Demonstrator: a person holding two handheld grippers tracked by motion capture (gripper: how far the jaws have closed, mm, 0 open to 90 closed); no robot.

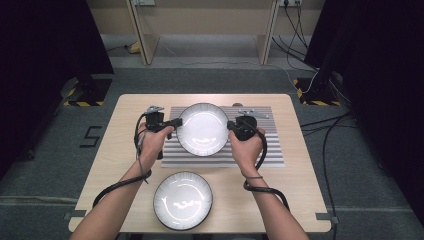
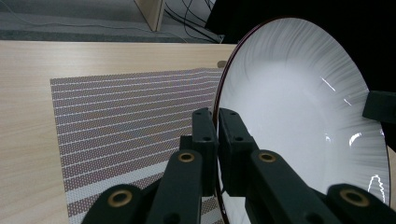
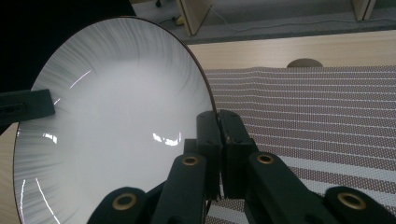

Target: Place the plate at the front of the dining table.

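Note:
A white plate (image 1: 203, 128) with a dark rim and grey streaks hangs above the striped placemat (image 1: 270, 135), held from both sides. My left gripper (image 1: 178, 122) is shut on its left rim; in the left gripper view the jaws of my left gripper (image 2: 217, 116) pinch the edge of the plate (image 2: 299, 107). My right gripper (image 1: 231, 125) is shut on the right rim, and my right gripper (image 3: 217, 117) clamps the plate (image 3: 112, 112) edge there too. A second matching plate (image 1: 183, 200) lies flat on the table near the front edge.
The wooden table (image 1: 130, 107) stands on a grey floor. Cables trail from both grippers along the forearms. A small metal part (image 1: 248, 111) lies on the placement's far edge. Table legs and cables stand beyond the far side.

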